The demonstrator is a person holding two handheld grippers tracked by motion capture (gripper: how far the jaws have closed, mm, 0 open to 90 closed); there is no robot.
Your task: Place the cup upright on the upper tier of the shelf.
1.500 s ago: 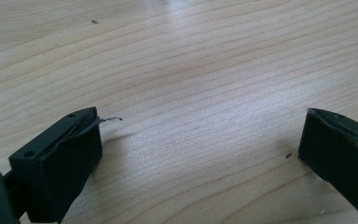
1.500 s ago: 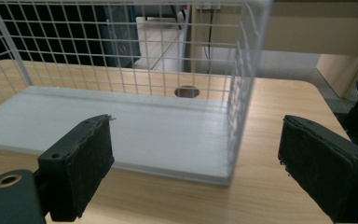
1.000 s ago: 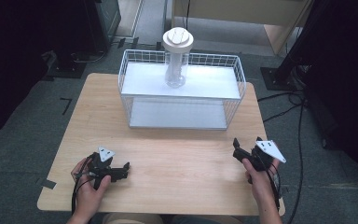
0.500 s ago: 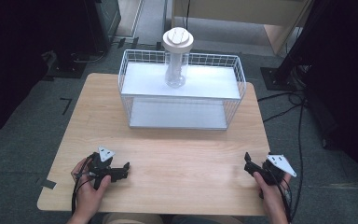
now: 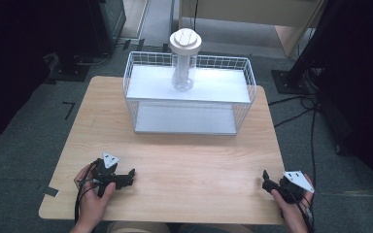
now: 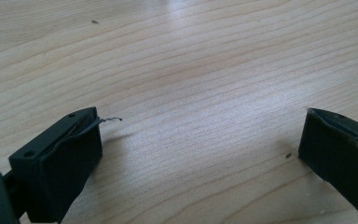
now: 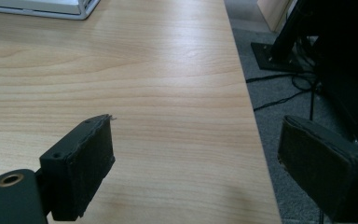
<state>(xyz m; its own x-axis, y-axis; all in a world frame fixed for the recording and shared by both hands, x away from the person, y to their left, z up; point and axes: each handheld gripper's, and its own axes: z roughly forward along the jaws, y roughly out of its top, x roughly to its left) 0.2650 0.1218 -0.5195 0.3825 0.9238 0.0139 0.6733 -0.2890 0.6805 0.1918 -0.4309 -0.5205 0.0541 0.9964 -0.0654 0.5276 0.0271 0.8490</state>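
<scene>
Resting at near edge of wooden table (image 5: pixel 175 160), both tools idle. Left gripper (image 5: pixel 126 175) unmoved, jaws spread wide, empty. Right gripper (image 5: pixel 267 180) has drifted from beside table centre out to near-right corner, jaws wide, nothing held. Clear lidded jar (image 5: pixel 184 60) stands upright on top shelf of white wire rack (image 5: pixel 189 119), far side, well apart from both. Retreat suggests placing done, likely finished.

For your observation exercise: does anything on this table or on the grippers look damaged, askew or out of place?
One small flaw: in the left gripper view, the pad on the left hand-held gripper is peeling, a thin strip curling off its tip. The rack and the bottle stand upright.
</scene>
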